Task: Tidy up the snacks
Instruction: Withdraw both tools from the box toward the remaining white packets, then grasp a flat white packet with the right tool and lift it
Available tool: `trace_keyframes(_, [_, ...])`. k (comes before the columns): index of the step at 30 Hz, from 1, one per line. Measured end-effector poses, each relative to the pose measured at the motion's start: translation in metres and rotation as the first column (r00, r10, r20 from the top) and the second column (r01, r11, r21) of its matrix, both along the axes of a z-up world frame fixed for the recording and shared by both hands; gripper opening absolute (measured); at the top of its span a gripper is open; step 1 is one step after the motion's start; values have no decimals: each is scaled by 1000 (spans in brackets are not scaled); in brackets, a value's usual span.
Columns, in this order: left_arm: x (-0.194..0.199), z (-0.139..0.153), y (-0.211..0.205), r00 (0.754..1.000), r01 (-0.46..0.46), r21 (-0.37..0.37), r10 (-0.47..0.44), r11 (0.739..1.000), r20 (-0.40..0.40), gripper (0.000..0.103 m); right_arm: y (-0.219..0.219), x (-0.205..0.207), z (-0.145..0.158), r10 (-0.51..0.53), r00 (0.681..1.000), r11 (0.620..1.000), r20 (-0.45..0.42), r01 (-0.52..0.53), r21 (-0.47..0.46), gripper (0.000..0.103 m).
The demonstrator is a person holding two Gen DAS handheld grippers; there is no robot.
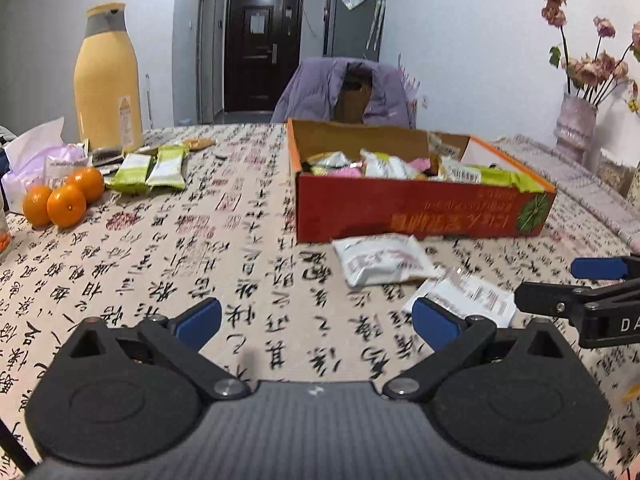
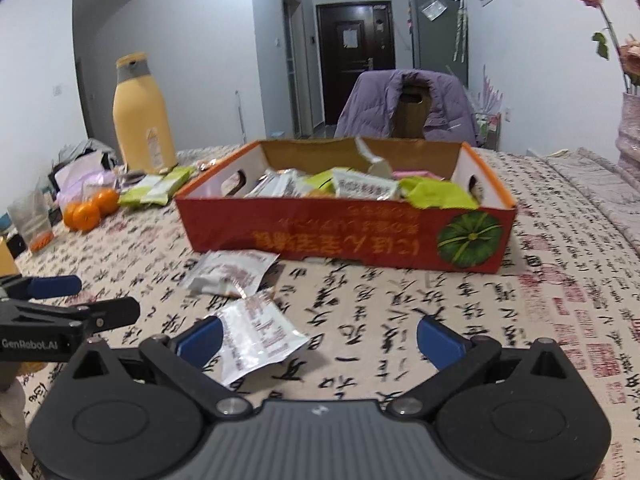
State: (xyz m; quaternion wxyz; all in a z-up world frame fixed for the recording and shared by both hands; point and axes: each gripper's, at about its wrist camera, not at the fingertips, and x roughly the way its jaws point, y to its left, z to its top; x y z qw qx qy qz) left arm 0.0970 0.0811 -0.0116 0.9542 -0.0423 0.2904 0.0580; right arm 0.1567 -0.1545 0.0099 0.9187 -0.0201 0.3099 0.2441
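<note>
Left gripper [image 1: 316, 322]: jaws wide apart, nothing between, low over tablecloth [image 1: 160, 280]. Right gripper [image 2: 320, 338]: jaws wide apart, nothing clamped; near white packet [image 2: 256, 334] lies flat just by its left fingertip [image 2: 200, 340], contact unclear. Second white packet [image 2: 232, 272] just beyond, lying right in front of red box [image 2: 344, 240], approx. touching its front wall. Box open-topped, filled w/ assorted snack packets [image 2: 360, 190], green, white, pink. Further left: two green packets [image 1: 148, 170] loose on cloth, three oranges [image 1: 64, 200] near them. Yellow bottle [image 1: 106, 80] upright behind. Far edge: chair w/ purple jacket [image 1: 344, 92]; vase w/ flowers [image 1: 576, 120] at far right.
</note>
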Motion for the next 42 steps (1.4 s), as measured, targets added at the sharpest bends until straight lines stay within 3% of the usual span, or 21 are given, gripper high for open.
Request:
trace_keyframes(13, [11, -14, 24, 997, 4, 10, -3, 1000, -77, 103, 47, 18, -19, 51, 997, 992, -58, -57, -115, 103])
trace_keyframes(21, [15, -20, 34, 997, 8, -37, -11, 999, -79, 103, 59, 26, -27, 69, 996, 987, -61, -77, -142, 103])
trace_keyframes(27, [16, -22, 34, 996, 29, -58, -34, 998, -88, 103, 61, 29, -28, 91, 994, 987, -68, -99, -124, 87])
trace_keyframes(31, [15, -23, 33, 995, 38, -60, -43, 997, -89, 103, 60, 27, -24, 117, 991, 987, -59, -122, -109, 61])
trace_keyframes(36, [15, -23, 31, 995, 38, -50, -42, 998, -92, 103, 57, 24, -22, 143, 988, 983, -65, -150, -110, 60])
trace_keyframes(38, [15, -23, 31, 995, 36, -51, -41, 998, -92, 103, 54, 22, -21, 146, 987, 983, -62, -152, -103, 52])
trace_keyframes(42, [14, -23, 30, 995, 35, -44, -39, 998, -95, 103, 46, 18, -17, 143, 988, 986, -50, -147, -84, 47])
